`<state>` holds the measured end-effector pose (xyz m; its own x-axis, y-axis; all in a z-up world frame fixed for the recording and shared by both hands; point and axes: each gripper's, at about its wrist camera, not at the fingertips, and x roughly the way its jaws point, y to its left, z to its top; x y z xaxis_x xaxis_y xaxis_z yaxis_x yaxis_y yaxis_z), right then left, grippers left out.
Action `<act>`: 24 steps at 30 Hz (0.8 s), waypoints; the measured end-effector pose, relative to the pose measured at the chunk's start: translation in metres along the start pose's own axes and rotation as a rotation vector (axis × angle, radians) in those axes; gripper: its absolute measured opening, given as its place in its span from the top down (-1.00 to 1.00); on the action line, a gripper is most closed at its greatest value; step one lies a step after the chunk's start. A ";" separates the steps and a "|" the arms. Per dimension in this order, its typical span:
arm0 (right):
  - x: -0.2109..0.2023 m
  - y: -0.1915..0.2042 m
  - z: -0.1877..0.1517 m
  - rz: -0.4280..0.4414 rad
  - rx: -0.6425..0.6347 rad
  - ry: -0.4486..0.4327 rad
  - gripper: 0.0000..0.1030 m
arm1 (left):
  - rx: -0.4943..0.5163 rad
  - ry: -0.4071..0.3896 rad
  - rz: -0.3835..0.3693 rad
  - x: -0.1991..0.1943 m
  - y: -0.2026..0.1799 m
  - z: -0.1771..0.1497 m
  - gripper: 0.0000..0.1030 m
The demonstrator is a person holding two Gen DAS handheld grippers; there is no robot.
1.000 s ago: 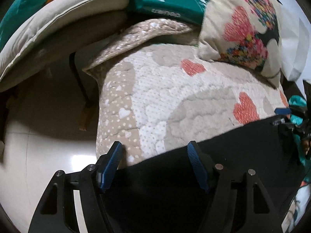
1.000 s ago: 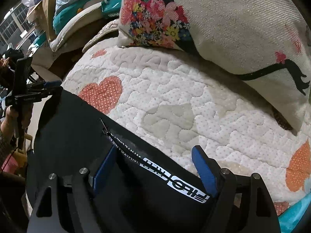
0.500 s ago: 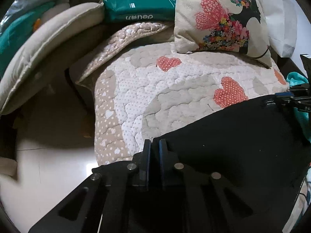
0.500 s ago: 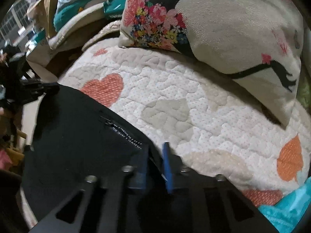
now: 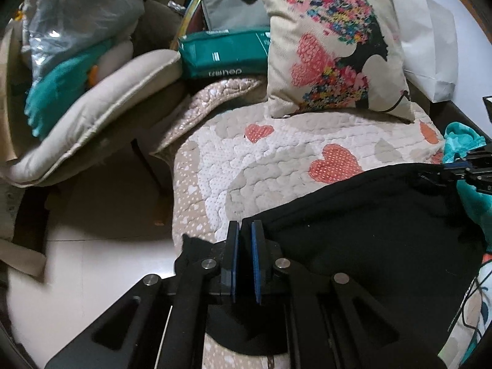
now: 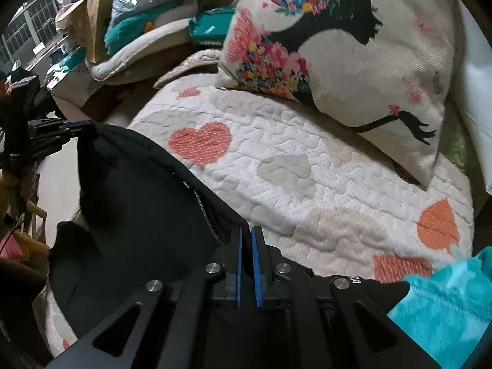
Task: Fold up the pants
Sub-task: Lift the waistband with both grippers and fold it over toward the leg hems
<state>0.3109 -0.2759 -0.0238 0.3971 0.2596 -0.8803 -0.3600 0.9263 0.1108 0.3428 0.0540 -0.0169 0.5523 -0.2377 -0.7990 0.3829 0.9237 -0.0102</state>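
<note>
Black pants (image 5: pixel 369 224) hang stretched between my two grippers, lifted above a quilted heart-pattern cover (image 5: pixel 276 166). My left gripper (image 5: pixel 244 230) is shut on one corner of the pants' edge. My right gripper (image 6: pixel 246 233) is shut on the other corner, beside a zipper (image 6: pixel 209 215). In the left wrist view the right gripper (image 5: pixel 461 169) shows at the far right, holding the pants. In the right wrist view the left gripper (image 6: pixel 70 126) shows at the far left, and the pants (image 6: pixel 132 184) sag between the two.
A printed cushion (image 5: pixel 335 46) leans at the back of the quilted cover (image 6: pixel 307 166). A green package (image 5: pixel 221 55), a beige cushion (image 5: pixel 92 110) and bags are piled at the left. A turquoise cloth (image 6: pixel 446 304) lies at the right. Pale floor (image 5: pixel 92 276) lies below left.
Both grippers went from open to shut on the pants' edge, then rose and pulled back, lifting the pants off the quilted cover.
</note>
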 end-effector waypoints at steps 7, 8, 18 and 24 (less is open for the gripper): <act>-0.036 0.029 -0.025 -0.014 -0.020 -0.019 0.87 | -0.005 -0.026 0.022 -0.037 -0.011 -0.027 0.85; -0.040 0.032 -0.030 -0.018 -0.021 -0.019 0.87 | -0.011 -0.027 0.024 -0.042 -0.012 -0.033 0.85; -0.064 0.065 -0.084 -0.014 -0.024 -0.011 0.87 | -0.077 -0.028 0.030 -0.087 -0.025 -0.090 0.85; -0.067 0.080 -0.115 -0.011 -0.023 0.004 0.87 | -0.138 -0.024 0.034 -0.104 -0.034 -0.122 0.85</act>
<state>0.1579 -0.2506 -0.0091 0.3973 0.2483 -0.8834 -0.3750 0.9226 0.0907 0.1819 0.0840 -0.0068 0.5813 -0.2109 -0.7859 0.2592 0.9635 -0.0668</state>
